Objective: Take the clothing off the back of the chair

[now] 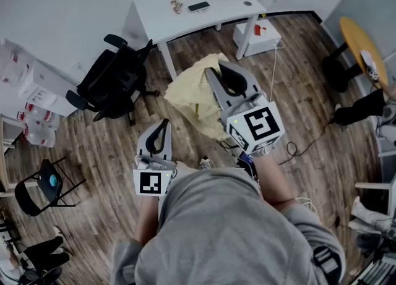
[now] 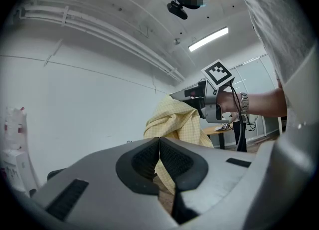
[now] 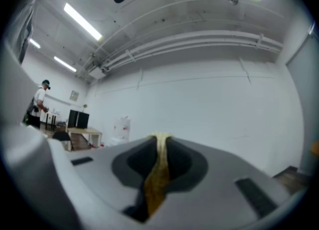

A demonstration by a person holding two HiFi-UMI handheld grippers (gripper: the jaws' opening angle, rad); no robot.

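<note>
Clothing, a pale yellow piece (image 1: 189, 95), hangs in the air in front of the person, pinched at its top edge by the right gripper (image 3: 160, 138), whose jaws are clamped tight on a fold of it. From where I stand it looks already lifted free: no chair back shows under it, and the black office chair (image 1: 114, 83) sits well apart to the left. The left gripper (image 2: 159, 141) hovers lower and beside it, jaws pressed together on nothing. I would say the lifting is as good as done, and the next move calls for carrying the cloth clear and setting it down, perhaps with the left one opening to catch the loose hem. I count one garment, two grippers, two chairs, counting the folding chair (image 1: 40, 188), and one white desk (image 1: 154, 12).
</note>
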